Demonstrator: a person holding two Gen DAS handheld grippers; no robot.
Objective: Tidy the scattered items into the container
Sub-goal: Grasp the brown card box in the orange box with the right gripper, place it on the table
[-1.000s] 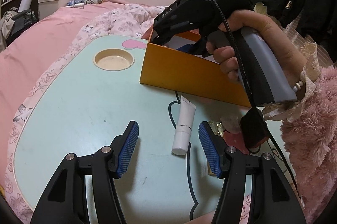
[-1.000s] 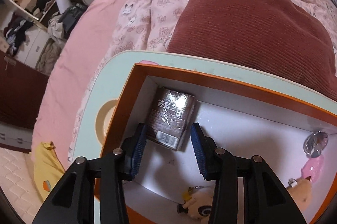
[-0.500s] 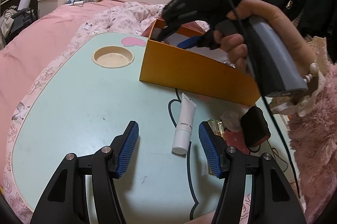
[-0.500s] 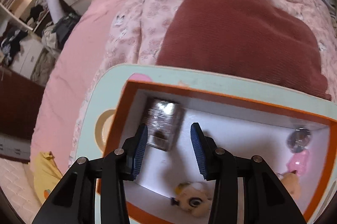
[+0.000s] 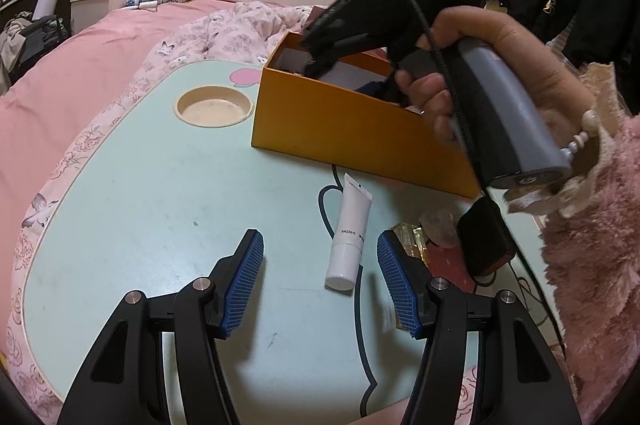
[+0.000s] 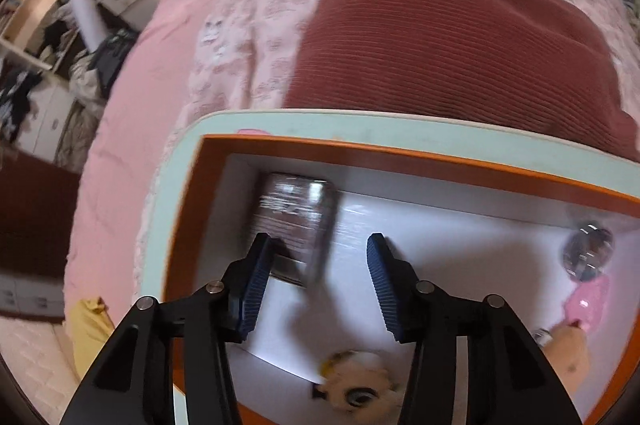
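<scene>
The pale mint surface [image 5: 132, 193] lies bare left of the white squeeze tube [image 5: 349, 233], giving open passage there. The orange cardboard box [image 5: 340, 129] blocks the far side. Inside the box, white floor between the dark wrapped packet [image 6: 296, 221] and the pink item [image 6: 588, 305] is free; a plush toy [image 6: 356, 385] crowds the near wall.

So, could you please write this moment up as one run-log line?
right tool: opening, empty, over orange box | dark packet: in box | left tool: open, empty | white tube: on table
</scene>
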